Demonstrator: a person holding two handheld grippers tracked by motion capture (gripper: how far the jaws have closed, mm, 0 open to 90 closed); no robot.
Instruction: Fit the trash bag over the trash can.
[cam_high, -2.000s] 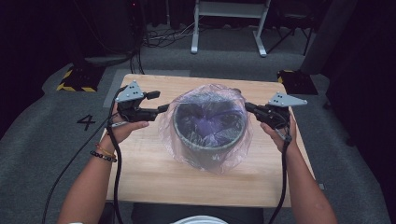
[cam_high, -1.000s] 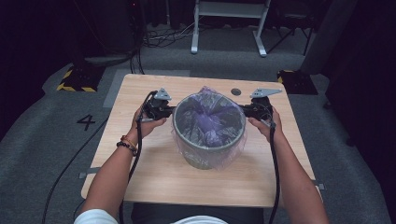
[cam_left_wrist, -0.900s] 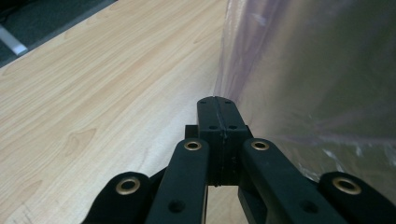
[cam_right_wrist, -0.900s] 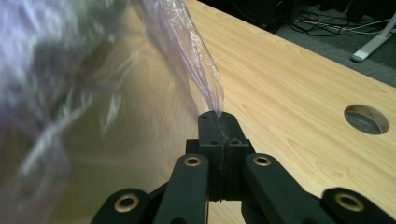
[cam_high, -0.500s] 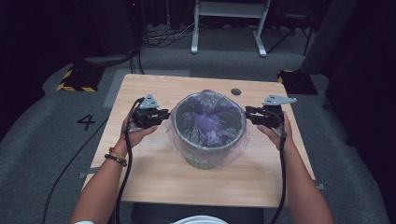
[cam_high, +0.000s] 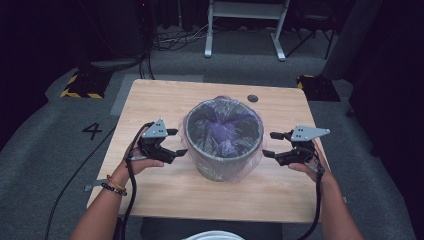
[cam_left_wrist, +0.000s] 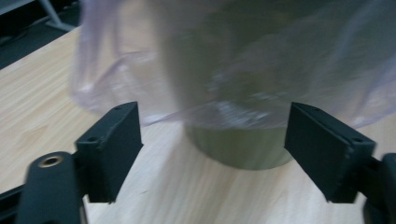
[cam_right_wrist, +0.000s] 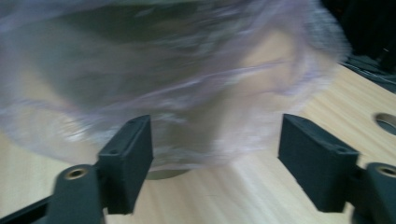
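Bin (cam_high: 224, 145) lined with a thin plastic bag (cam_high: 250, 167) stands mid-table (cam_high: 165, 100) | left gripper (cam_high: 175, 142) just beside it, jaws just opened wide, empty | right gripper (cam_high: 272, 145) likewise, jaws just opened wide, holding nothing

left tool (cam_high: 174, 143) jaws just opened wide, right tool (cam_high: 274, 145) likewise, both empty, facing inward
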